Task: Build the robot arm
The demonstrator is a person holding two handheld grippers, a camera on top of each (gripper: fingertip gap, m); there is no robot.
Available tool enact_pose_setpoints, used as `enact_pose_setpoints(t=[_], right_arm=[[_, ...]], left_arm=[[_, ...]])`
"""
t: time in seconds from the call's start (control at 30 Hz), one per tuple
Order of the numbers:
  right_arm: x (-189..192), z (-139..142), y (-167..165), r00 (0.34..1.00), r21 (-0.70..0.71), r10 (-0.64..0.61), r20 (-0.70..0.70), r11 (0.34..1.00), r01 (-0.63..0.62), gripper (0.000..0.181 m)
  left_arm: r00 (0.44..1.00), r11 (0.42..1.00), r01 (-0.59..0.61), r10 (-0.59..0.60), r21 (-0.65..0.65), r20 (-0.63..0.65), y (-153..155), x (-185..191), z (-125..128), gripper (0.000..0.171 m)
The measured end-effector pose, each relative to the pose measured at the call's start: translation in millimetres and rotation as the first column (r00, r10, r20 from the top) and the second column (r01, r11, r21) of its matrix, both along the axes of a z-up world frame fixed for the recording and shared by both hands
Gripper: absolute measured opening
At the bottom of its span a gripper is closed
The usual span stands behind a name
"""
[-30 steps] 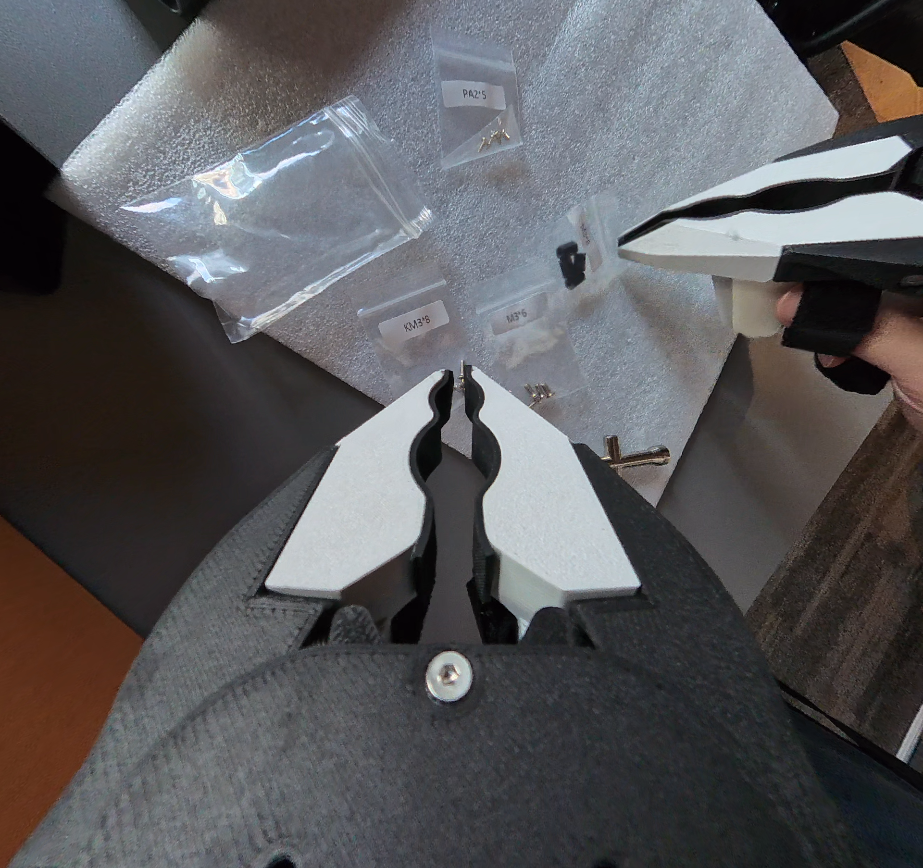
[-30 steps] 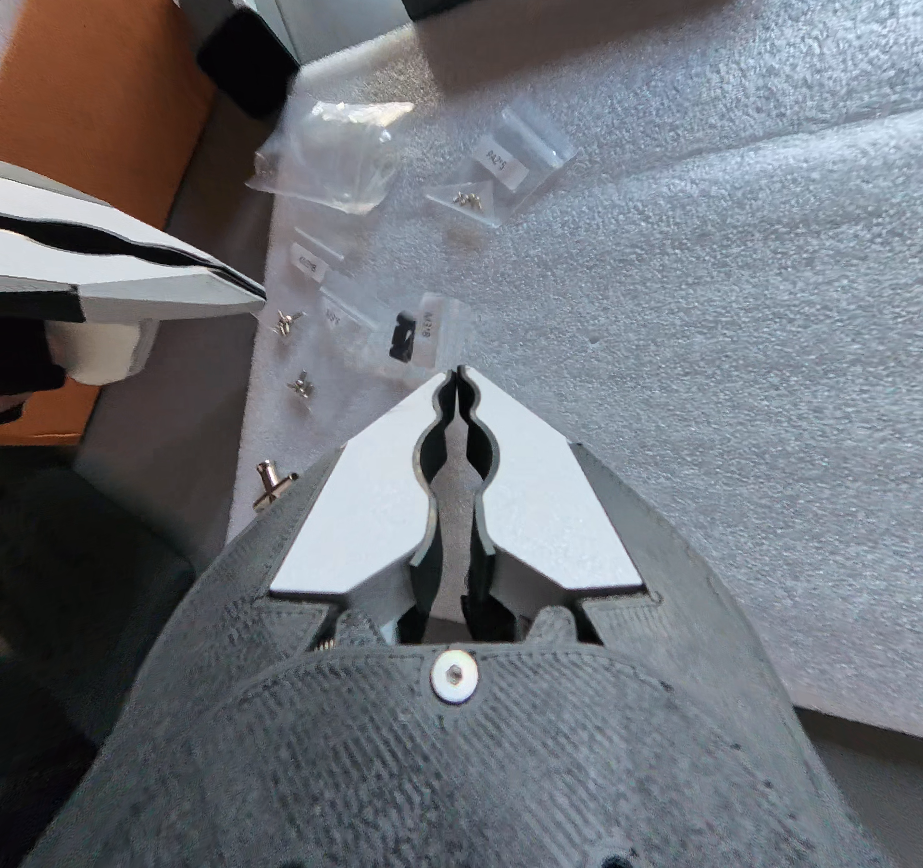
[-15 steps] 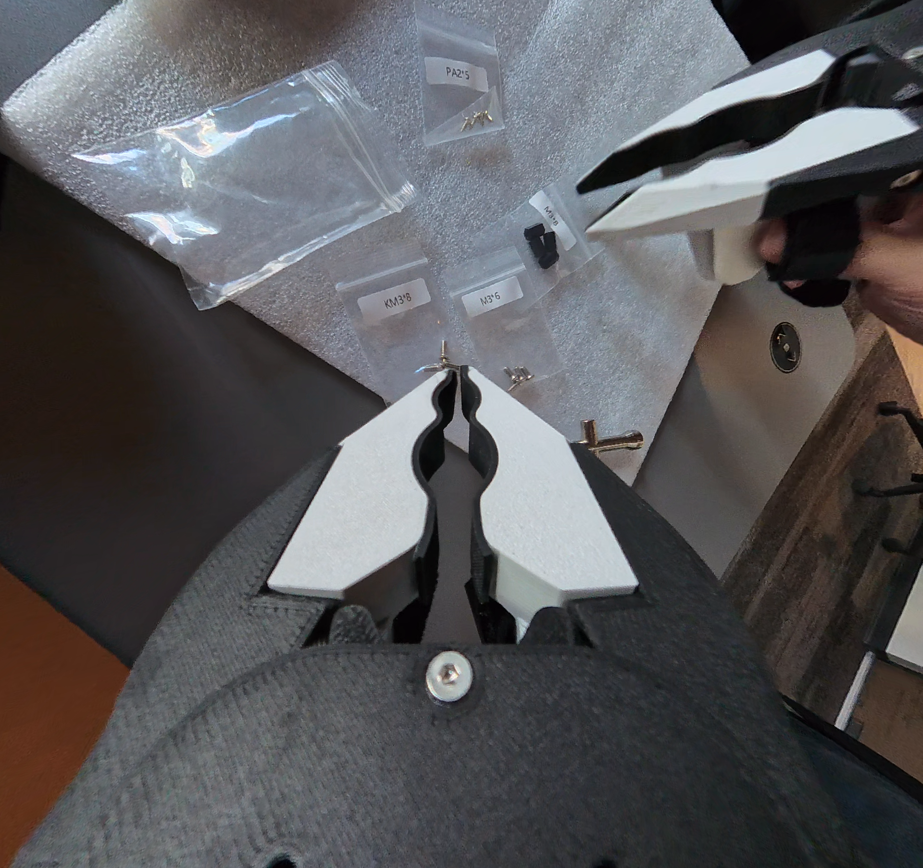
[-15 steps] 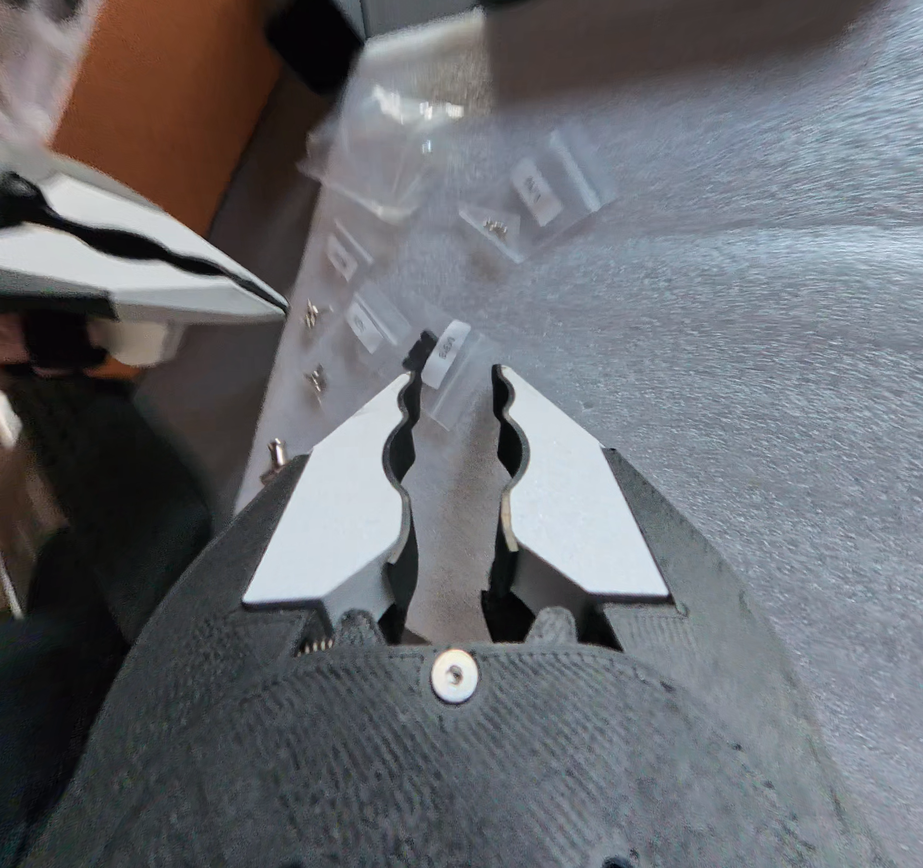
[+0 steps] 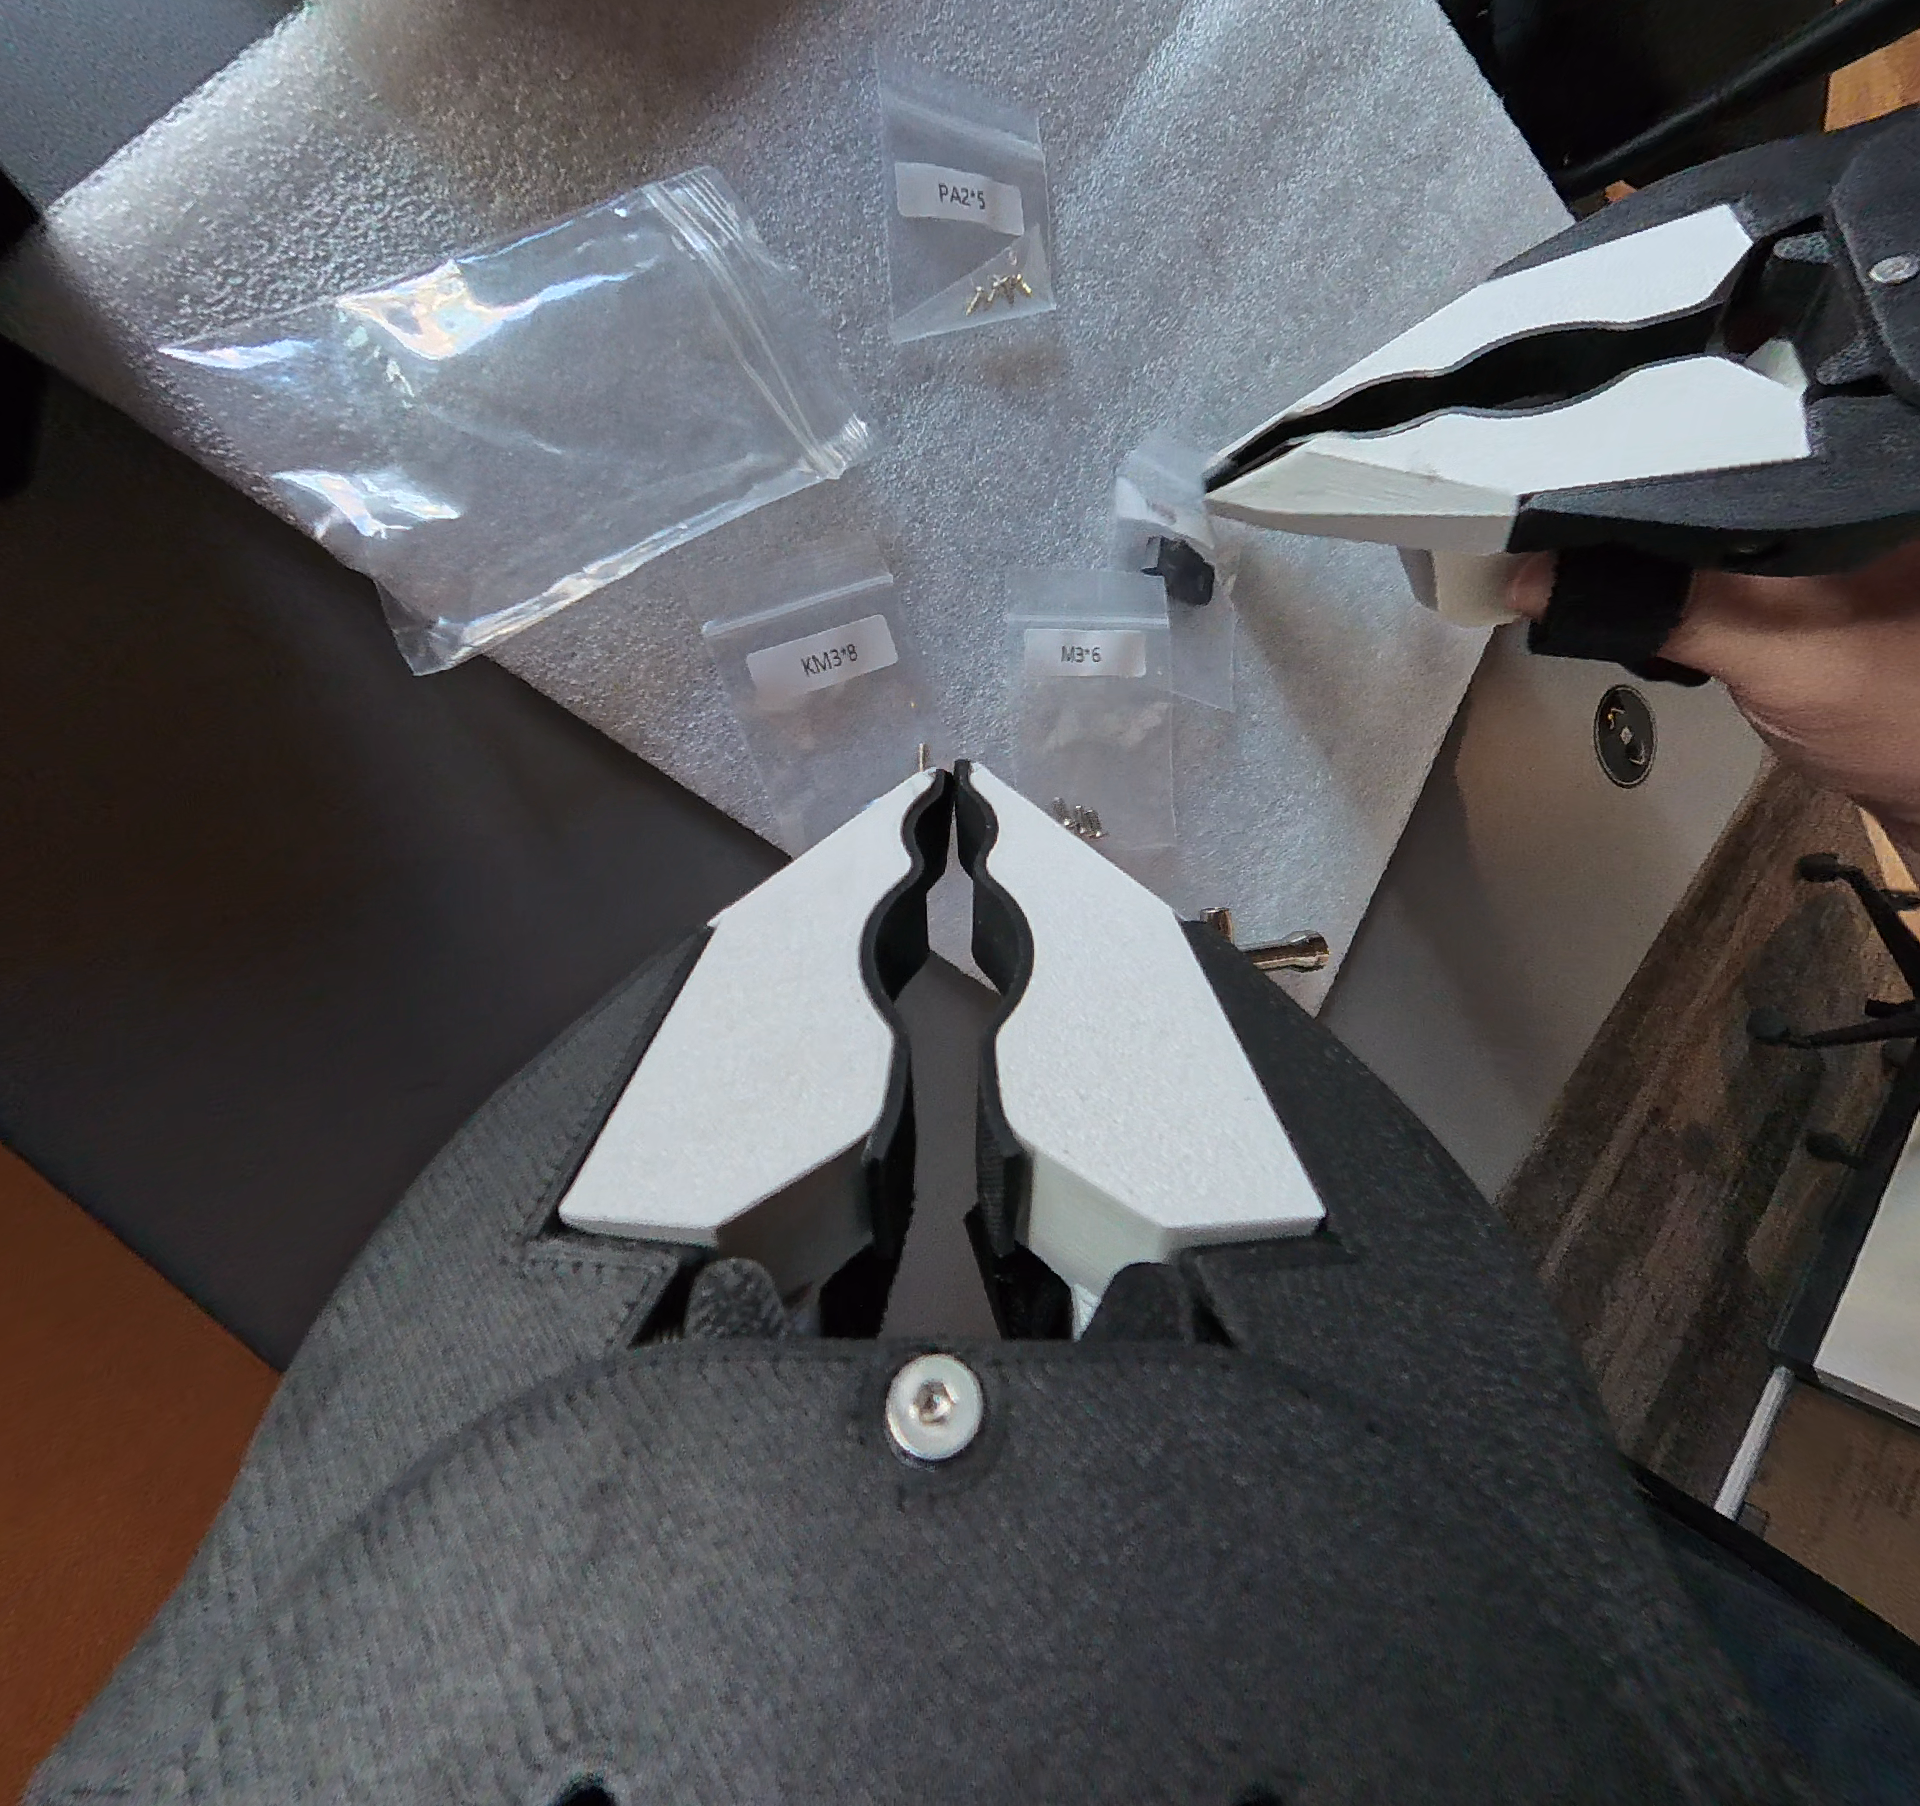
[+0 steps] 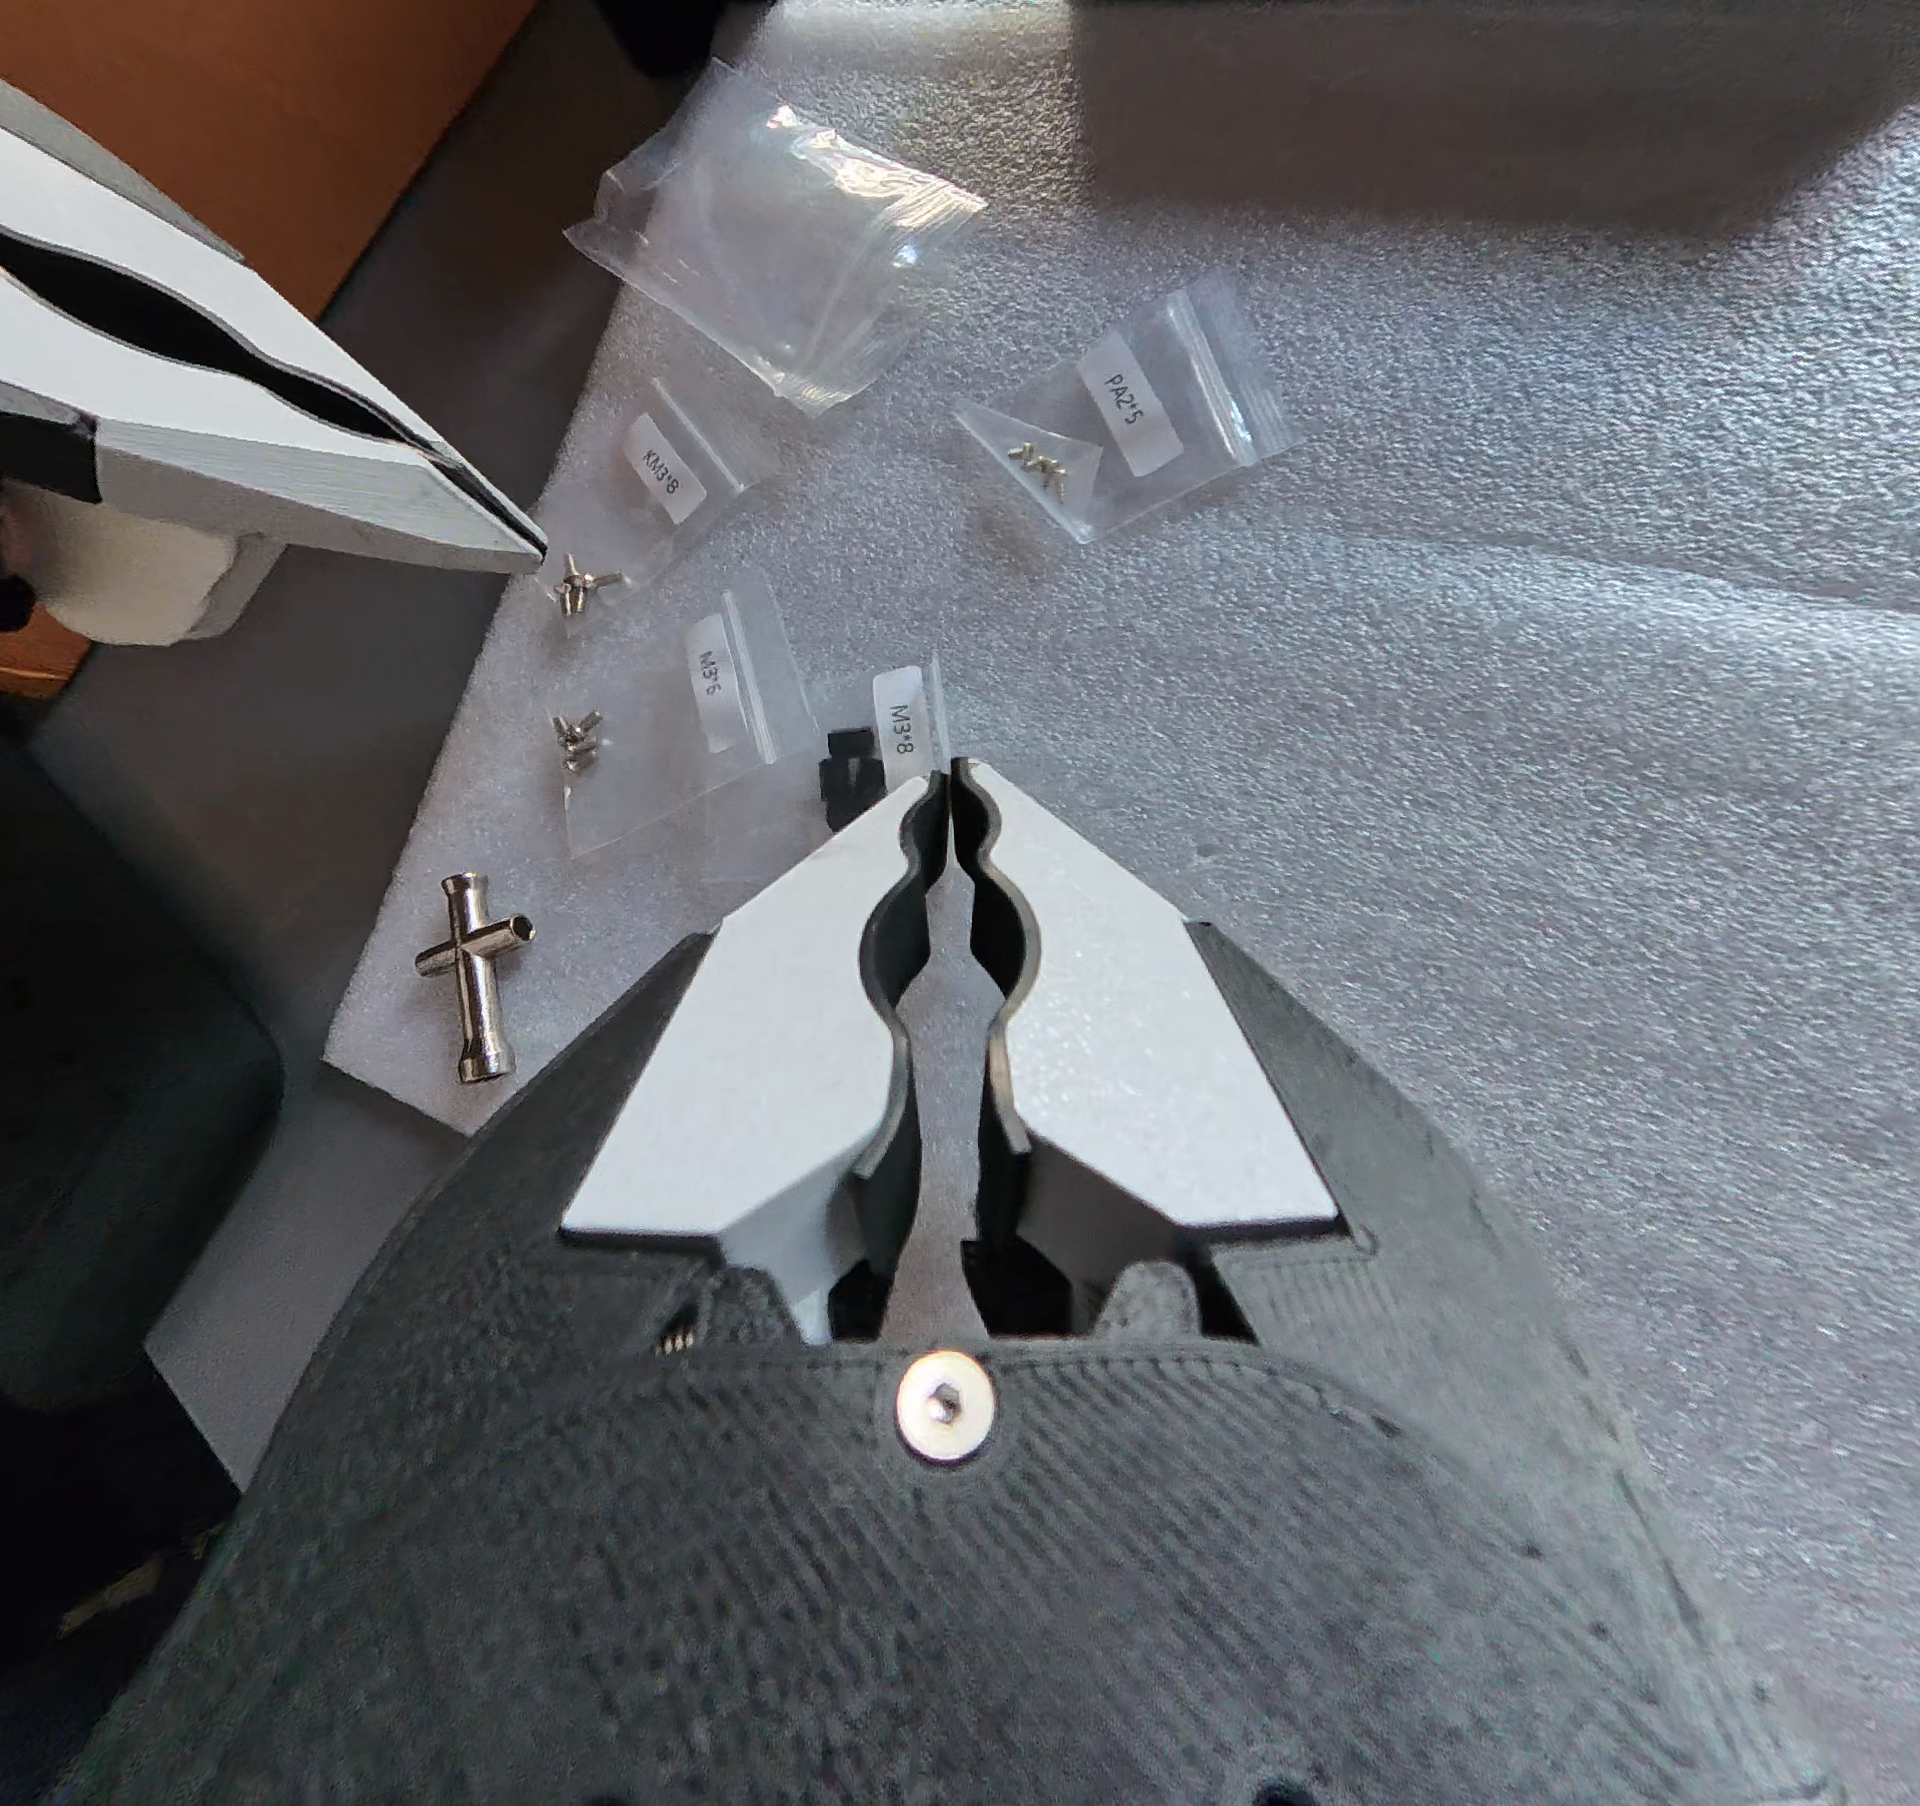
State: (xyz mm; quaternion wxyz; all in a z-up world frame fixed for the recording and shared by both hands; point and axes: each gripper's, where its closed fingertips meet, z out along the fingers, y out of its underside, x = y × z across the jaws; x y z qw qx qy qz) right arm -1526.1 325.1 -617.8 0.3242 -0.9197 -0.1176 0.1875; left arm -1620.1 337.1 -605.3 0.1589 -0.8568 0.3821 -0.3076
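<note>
Little zip bag with the black bits [image 6: 854, 771] is clamped right at its edge in the right gripper [image 6: 954, 769], tips squeezed together on the plastic by the white label. From the left wrist view you can see the same bag [image 5: 1195, 613] hanging off those tips with its lower end drooping over the neighbouring labelled bag [image 5: 1091, 717], which has a few silver screws at its bottom. It all sits over a white foam sheet [image 5: 1195, 229] on a grey table [image 5: 1475, 821]. The left gripper [image 5: 954, 769] has its tips pressed together too, and I can't see anything between them. It's parked at the near edge of the foam, and in the right wrist view its point is just beside a small pile of loose screws [image 6: 582, 582]. Another labelled bag [image 5: 821, 696] lies flat just ahead of it. Farther up the foam there's a big empty clear bag [image 5: 520, 426], crinkled and shiny, and next to that a small bag with tiny brass-looking screws [image 5: 966, 218] in one corner. A cross-shaped metal wrench [image 6: 478, 977] is lying at the foam's corner, apart from the bags. A person's hand [image 5: 1818, 676] is wrapped around the right gripper's handle with a black strap over a finger.
</note>
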Motion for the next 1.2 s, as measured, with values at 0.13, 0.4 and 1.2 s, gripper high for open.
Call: enact_pose_setpoints(t=[0.13,0.4,1.2], right_arm=[[12.1,7.4,0.3,0.999,0.024,-0.033,-0.025,0.999,0.034,0.000],[38.1,64.2,11.2,0.997,0.282,-0.033,0.068,0.959,0.013,0.000],[-34.5,1.2,-78.8,0.792,0.213,0.445,0.418,0.799,-0.562,0.000]], left_arm=[[1.000,1.000,0.000,0.000,-0.008,0.005,-2.0,0.3,-0.5,0.000],[1.000,1.000,-0.015,0.015,-0.002,0.018,-0.1,1.0,5.0,0.000],[0.999,0.999,-0.027,0.027,-0.018,0.033,0.1,3.6,9.2,0.000]])
